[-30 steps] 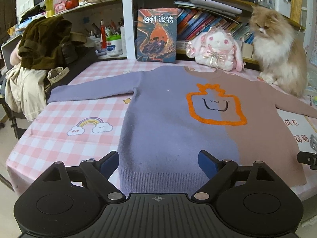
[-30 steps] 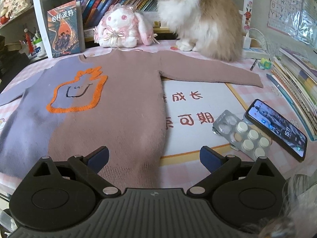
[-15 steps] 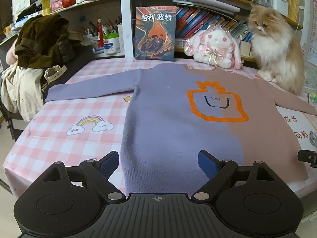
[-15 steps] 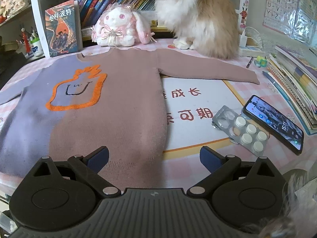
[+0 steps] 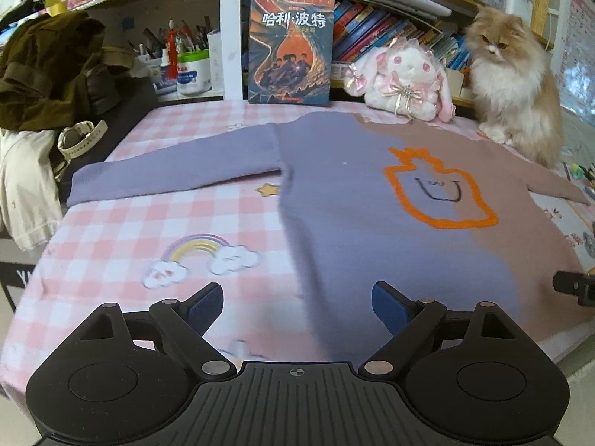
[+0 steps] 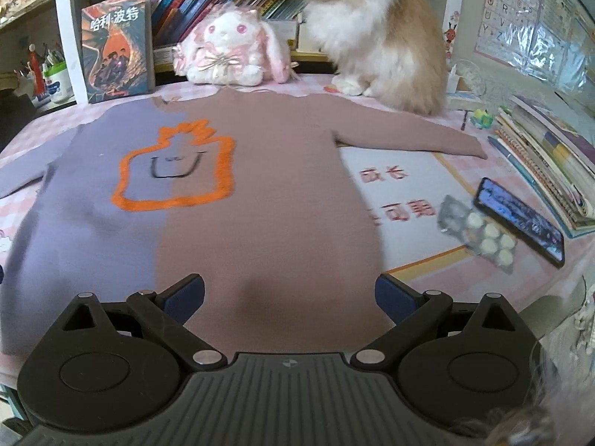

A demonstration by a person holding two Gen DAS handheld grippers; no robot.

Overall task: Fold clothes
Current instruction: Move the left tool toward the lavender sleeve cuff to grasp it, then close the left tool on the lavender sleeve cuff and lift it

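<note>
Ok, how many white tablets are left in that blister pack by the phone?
6 tablets show in the blister pack, beside the phone on the table's right side. They sit in the pack's near half; its far half looks empty, but motion blur could hide more.

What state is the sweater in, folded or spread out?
Spread out. The sweater lies flat on the table, front up, with both sleeves stretched out to the sides and no fold visible.

We see the sweater flat on the counter, our right tool spread wide above its hem.

The sweater is purple on one side and brown on the other, with an orange outline on the chest. Behind its collar we see a cat, a plush and a book. Beside the brown sleeve lie a pill pack and a phone.
</note>
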